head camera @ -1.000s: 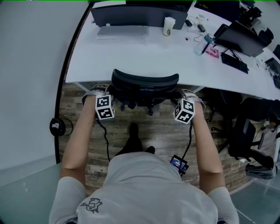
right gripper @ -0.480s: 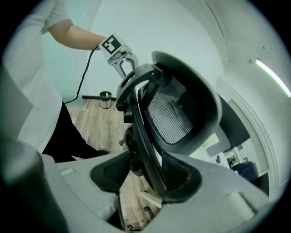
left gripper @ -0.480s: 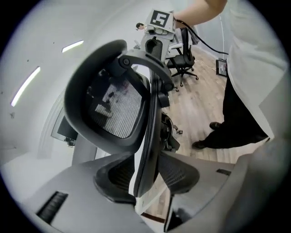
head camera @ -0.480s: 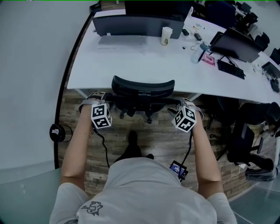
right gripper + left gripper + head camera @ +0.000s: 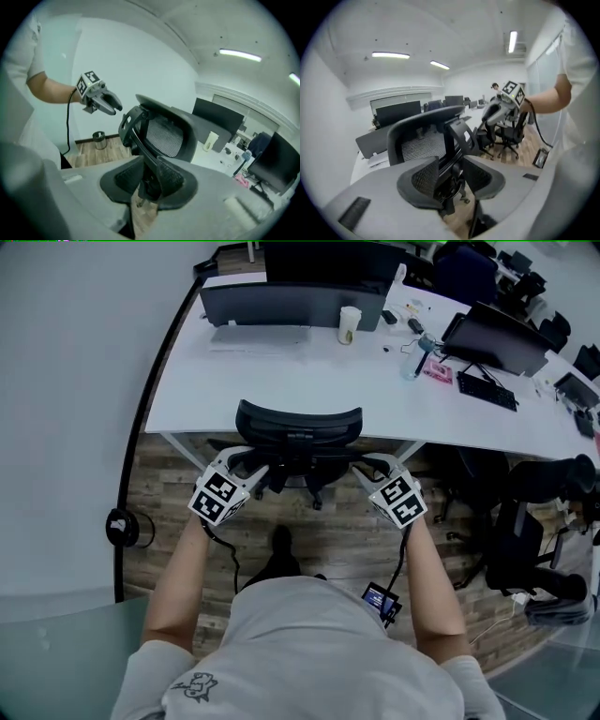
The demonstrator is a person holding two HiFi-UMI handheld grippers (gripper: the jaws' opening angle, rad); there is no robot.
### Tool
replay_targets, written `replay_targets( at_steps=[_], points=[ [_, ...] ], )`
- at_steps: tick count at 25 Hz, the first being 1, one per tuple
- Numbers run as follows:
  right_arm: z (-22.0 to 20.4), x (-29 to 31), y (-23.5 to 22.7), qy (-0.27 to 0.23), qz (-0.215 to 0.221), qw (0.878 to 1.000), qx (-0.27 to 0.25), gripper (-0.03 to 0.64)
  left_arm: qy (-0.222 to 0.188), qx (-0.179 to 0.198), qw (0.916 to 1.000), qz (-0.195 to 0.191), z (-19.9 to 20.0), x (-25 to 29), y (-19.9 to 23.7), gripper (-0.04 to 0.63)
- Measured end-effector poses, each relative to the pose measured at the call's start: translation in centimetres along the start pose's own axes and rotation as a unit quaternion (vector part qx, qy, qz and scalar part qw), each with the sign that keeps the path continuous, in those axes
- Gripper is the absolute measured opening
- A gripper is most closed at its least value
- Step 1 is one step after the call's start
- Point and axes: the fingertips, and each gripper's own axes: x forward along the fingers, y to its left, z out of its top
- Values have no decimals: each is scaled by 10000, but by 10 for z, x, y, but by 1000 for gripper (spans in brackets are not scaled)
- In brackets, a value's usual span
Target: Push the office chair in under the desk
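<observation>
Office chair: we see the black mesh-backed office chair [image 5: 298,430] with its seat tucked under the desk [image 5: 281,381]. Only its curved backrest and rear frame show on our side of the desk edge.
Backrest and edge: from the head view the backrest top lies right at the desk edge. We cannot tell whether it touches.
Left gripper: our left gripper [image 5: 253,468] hangs at the chair's left rear, angled down and inward toward the frame behind the backrest.
Left fingers: its fingers [image 5: 419,180] stand well apart and press on nothing. The chair's back support shows beyond the gap.
Right gripper: our right gripper [image 5: 368,469] sits at the chair's right rear, also angled inward.
Right fingers: its fingers [image 5: 171,180] have just been closing. A narrow gap is left, the pads clamp nothing, and the chair's spine shows past them.
Clearance: in the right gripper view the left gripper is just beside the chair's frame and apart from it.
Desk top: a dark monitor [image 5: 272,304], a paper cup [image 5: 349,324], a bottle [image 5: 411,362] and a keyboard [image 5: 486,390] lie well beyond the chair.
Floor: wood planks [image 5: 187,521] run under us, with a small waste bin [image 5: 98,139] by the wall.
</observation>
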Motion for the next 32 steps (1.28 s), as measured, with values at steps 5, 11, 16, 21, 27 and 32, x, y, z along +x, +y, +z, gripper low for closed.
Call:
replay_targets(
  at_steps=[5, 11, 16, 21, 27, 32],
  points=[
    [18, -32, 10, -892, -179, 9937, 654, 5, -1334, -914, 9867, 155, 53, -29, -21, 96],
    [33, -64, 29, -1519, -339, 9852, 716, 3, -1861, -1007, 9762, 486, 74, -53, -52, -2],
    [33, -87, 43, -1739, -411, 9809, 762, 3, -1900, -983, 9750, 599, 70, -60, -77, -2],
    [31, -112, 51, -1877, -455, 9785, 729, 3, -1993, -1043, 9720, 681, 71, -73, -91, -2],
    [27, -130, 59, -2002, -413, 9759, 768, 3, -1982, -924, 9741, 577, 75, -85, -120, -2],
    [30, -148, 72, -2083, -346, 9749, 711, 3, -1828, -924, 9769, 603, 64, -89, -135, -2]
  ],
)
